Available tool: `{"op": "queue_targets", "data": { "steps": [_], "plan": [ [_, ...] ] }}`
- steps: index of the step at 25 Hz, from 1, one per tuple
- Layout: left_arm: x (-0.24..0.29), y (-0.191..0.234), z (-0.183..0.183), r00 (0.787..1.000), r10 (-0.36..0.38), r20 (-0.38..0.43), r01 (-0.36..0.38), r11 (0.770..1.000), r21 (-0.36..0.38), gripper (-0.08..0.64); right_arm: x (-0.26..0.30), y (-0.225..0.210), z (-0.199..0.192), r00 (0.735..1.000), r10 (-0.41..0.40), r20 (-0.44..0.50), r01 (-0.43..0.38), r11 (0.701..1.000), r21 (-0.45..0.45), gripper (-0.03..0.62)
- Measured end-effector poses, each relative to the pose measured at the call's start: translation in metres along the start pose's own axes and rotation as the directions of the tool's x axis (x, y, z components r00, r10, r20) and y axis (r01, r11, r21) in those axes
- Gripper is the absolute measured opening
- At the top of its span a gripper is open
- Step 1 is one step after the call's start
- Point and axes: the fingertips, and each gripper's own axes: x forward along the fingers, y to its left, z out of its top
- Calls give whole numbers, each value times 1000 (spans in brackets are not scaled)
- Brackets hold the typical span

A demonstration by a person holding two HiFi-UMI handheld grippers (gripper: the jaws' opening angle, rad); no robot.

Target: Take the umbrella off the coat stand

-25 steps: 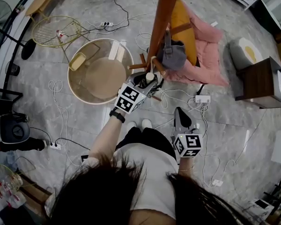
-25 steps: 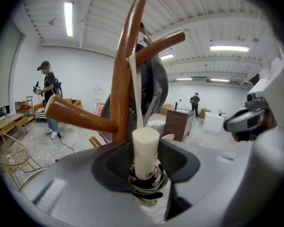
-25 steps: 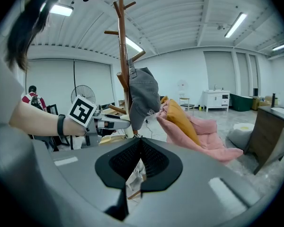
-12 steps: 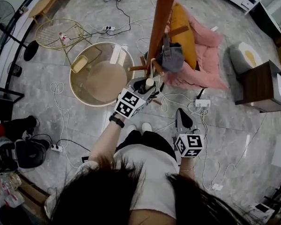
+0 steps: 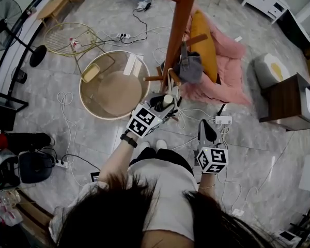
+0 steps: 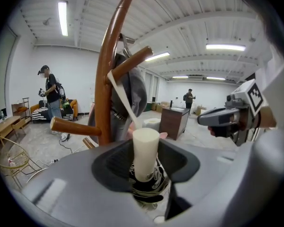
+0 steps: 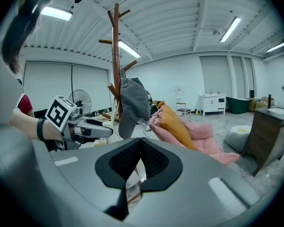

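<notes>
My left gripper (image 5: 163, 106) is shut on the folded umbrella (image 6: 146, 186), black with a light pattern, just below its cream handle (image 6: 146, 148), which stands up between the jaws. A cream strap (image 6: 123, 98) runs from the handle up to a peg (image 6: 132, 63) of the brown wooden coat stand (image 5: 179, 25). Right behind that peg a grey cap (image 5: 190, 66) hangs on the stand. My right gripper (image 5: 206, 133) is held lower right of the left one, away from the stand, shut and empty, its tips meeting in the right gripper view (image 7: 141, 143).
A round glass table (image 5: 113, 84) stands left of the stand, a gold wire chair (image 5: 67, 35) beyond it. Cables and a power strip (image 5: 223, 120) lie on the floor. An orange cushion (image 5: 206, 35) on pink bedding and a dark cabinet (image 5: 289, 99) are right. A person (image 6: 51, 98) stands far off.
My left gripper, with the umbrella in it, has come slightly back from the stand's peg toward my body. The right gripper has shifted a little with it.
</notes>
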Motion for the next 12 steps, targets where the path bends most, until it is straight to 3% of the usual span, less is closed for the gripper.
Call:
{"op": "queue_targets", "data": {
  "steps": [12],
  "plan": [
    [-2, -34, 34, 997, -44, 59, 43, 999, 10, 210, -10, -42, 21, 996, -76, 56, 75, 997, 15, 3]
  ]
}}
